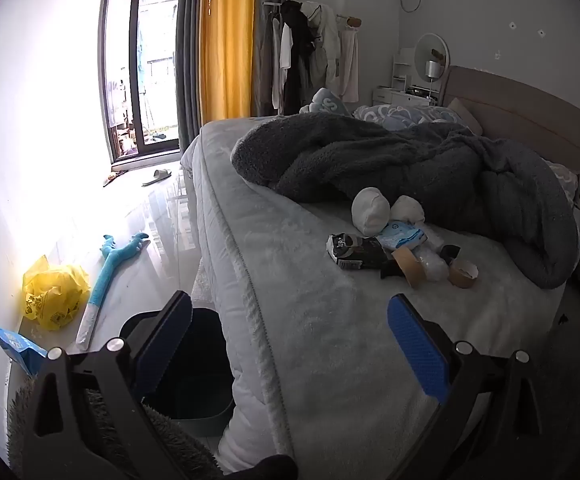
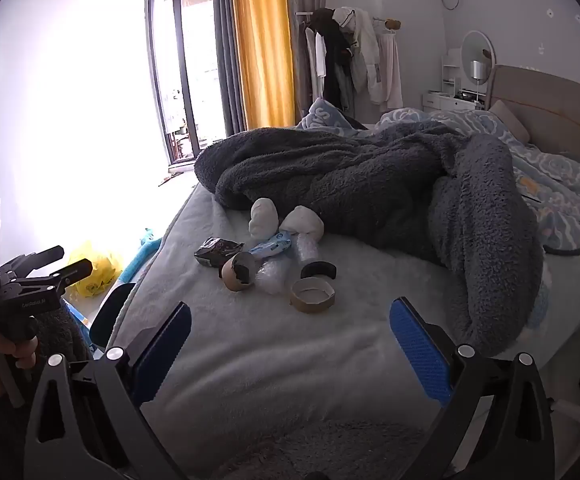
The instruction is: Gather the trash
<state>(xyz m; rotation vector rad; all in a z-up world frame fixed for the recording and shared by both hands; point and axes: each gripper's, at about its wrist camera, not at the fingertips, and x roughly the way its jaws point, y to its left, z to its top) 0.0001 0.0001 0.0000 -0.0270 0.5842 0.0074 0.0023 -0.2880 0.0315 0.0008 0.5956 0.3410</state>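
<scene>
Standing wide apart, the jaws of the right gripper (image 2: pixel 290 334) hold nothing; only pale bed cover (image 2: pixel 274 364) lies between them. Just beyond the jaws sits a cardboard tape ring (image 2: pixel 312 294), then a torn cardboard tube (image 2: pixel 239 274), bubble wrap (image 2: pixel 272 278), a black packet (image 2: pixel 217 251) and two white wads (image 2: pixel 264 212), all bunched against the grey blanket (image 2: pixel 370 168). The left gripper (image 1: pixel 290 330) is equally wide and empty, its left jaw over a dark bin (image 1: pixel 194 364) beside the bed, its right jaw over the cover. The same trash pile (image 1: pixel 394 248) lies ahead of its right jaw. Further left, on the floor, lies a yellow bag (image 1: pixel 56 296).
</scene>
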